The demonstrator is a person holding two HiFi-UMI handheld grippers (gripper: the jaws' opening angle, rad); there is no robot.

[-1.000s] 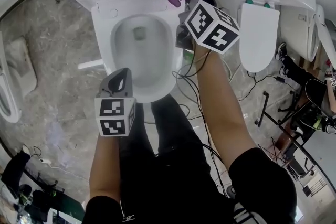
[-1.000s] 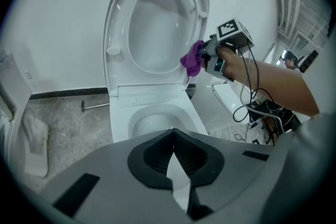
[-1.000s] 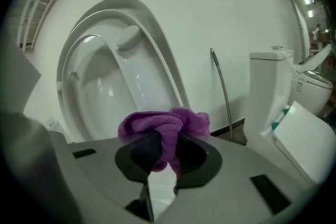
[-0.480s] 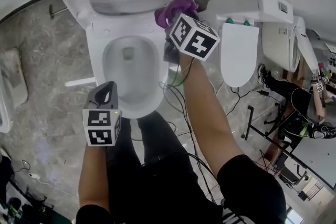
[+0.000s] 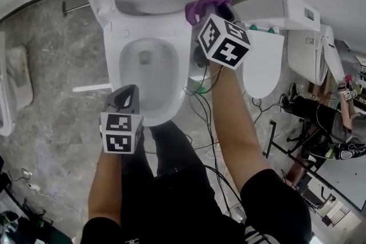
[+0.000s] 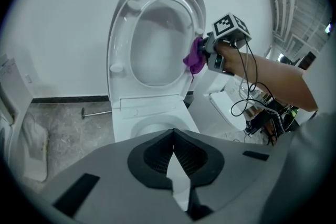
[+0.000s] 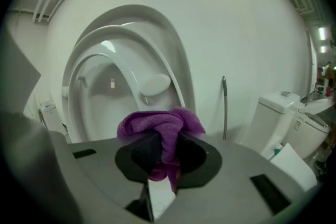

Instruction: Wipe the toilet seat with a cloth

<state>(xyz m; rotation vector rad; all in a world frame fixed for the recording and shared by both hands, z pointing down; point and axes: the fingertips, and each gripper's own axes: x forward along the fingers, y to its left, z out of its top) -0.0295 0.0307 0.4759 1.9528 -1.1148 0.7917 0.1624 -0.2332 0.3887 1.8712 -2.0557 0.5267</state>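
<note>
Right gripper (image 7: 164, 157) pinches a seemingly soft, light purple cloth (image 7: 157, 126) by its bunched middle at the toilet seat (image 6: 122, 44); left gripper (image 6: 173, 165) closed, empty

Left gripper (image 5: 130, 93) low, jaws together — right gripper (image 5: 216, 3) outstretched higher, jaws tight on cloth (image 5: 200, 4).

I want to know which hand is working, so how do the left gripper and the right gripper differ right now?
The right gripper has jaws shut on the purple cloth; the left gripper has jaws shut on nothing. The right gripper is up at the edge of the raised toilet seat; the left gripper hangs lower, near the front rim of the bowl. Both carry a marker cube.
</note>
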